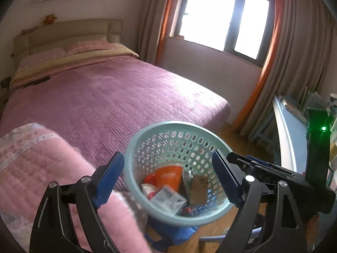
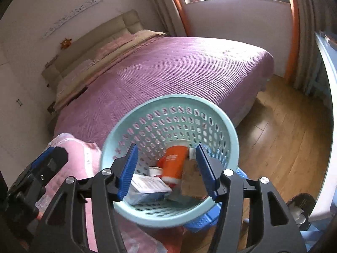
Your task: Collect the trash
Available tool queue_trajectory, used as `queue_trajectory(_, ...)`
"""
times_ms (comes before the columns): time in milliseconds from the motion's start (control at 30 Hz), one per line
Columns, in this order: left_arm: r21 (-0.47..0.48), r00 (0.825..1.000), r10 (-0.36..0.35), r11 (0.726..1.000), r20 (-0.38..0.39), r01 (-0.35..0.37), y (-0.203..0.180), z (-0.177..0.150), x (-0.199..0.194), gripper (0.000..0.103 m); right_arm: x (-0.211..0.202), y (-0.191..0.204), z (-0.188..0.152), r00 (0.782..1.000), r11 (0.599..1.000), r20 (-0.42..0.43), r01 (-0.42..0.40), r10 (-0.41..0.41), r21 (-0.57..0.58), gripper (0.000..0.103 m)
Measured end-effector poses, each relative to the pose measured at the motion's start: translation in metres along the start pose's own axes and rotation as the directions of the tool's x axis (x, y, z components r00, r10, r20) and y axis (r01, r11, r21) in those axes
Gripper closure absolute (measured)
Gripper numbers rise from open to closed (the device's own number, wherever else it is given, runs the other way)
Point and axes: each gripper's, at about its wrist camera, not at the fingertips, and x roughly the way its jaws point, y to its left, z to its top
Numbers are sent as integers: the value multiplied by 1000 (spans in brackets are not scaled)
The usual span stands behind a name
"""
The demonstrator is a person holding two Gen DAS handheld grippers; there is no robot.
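A pale green plastic basket (image 2: 168,160), full of holes, sits beside the foot of the purple bed (image 2: 168,69), on what looks like a blue stool (image 2: 202,221). Trash already lies at its bottom: an orange cup (image 2: 175,162) on its side, a scrap of brown cardboard (image 2: 190,186), a white printed packet (image 2: 149,183) and a small white pot (image 2: 154,170).

The left tongs (image 1: 168,179) stand wide open over the basket with nothing between the pads. The right tongs (image 2: 167,168) are partly open above the trash, also empty.

Everything in there looks light. The cup is probably thin paper or plastic and would crush under a hard squeeze; its rim or the middle of its wall is the best place to pinch. The cardboard is stiff and flat, best taken by an edge. The packet looks slick and floppy, likely to slip. The basket itself is light, a little springy, and easiest to take by its thick rim (image 2: 118,135).
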Motion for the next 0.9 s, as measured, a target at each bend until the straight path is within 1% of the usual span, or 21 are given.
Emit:
queue_trajectory(100, -33, 999, 25, 999, 40, -24, 15, -11, -37, 14, -17, 20, -10, 1000, 998, 16, -9, 10, -56, 49)
queue_trajectory(200, -72, 996, 48, 996, 70, -43, 29, -22, -67, 10, -37, 42, -22, 998, 995, 35, -40, 44, -95, 42)
queue_trajectory(267, -93, 992, 87, 993, 91, -79, 38, -33, -90, 9, -48, 57, -30, 997, 991, 50, -50, 57, -124, 39)
queue_trajectory(367, -117, 978, 172, 980, 118, -159, 50, -54, -120, 7, -61, 76, -47, 996, 985, 76, -40, 53, -168, 39)
queue_trajectory(467, -126, 957, 252, 964, 140, -236, 58, -73, -140, 7, -70, 98, -67, 993, 973, 115, 0, 27, -230, 38)
queue_trajectory(500, -129, 947, 289, 954, 140, -272, 61, -82, -146, 7, -74, 106, -75, 990, 967, 137, 22, 14, -252, 38)
queue_trajectory(533, -132, 941, 310, 947, 138, -293, 63, -88, -150, 7, -77, 112, -79, 989, 964, 150, 31, 10, -265, 39)
queue_trajectory(600, -135, 927, 346, 935, 143, -328, 68, -101, -157, 7, -86, 123, -91, 979, 953, 203, 56, 5, -296, 39)
queue_trajectory(700, -142, 891, 412, 909, 188, -391, 70, -119, -166, 7, -98, 132, -108, 952, 945, 306, 94, 6, -313, 39)
queue_trajectory(733, -137, 871, 438, 898, 220, -417, 68, -128, -170, 7, -100, 133, -114, 946, 946, 324, 92, 14, -311, 39)
queue_trajectory(767, -133, 858, 454, 891, 241, -435, 66, -133, -171, 7, -100, 132, -116, 943, 947, 331, 86, 23, -310, 39)
queue_trajectory(800, -128, 847, 467, 884, 253, -449, 63, -137, -171, 7, -100, 132, -121, 940, 948, 340, 81, 31, -309, 39)
queue_trajectory(867, -110, 845, 453, 891, 283, -441, 57, -135, -177, 7, -98, 133, -130, 935, 947, 354, 94, 21, -307, 39)
queue_trajectory(900, -103, 837, 454, 889, 306, -445, 55, -135, -180, 7, -96, 132, -133, 935, 946, 353, 100, 17, -308, 39)
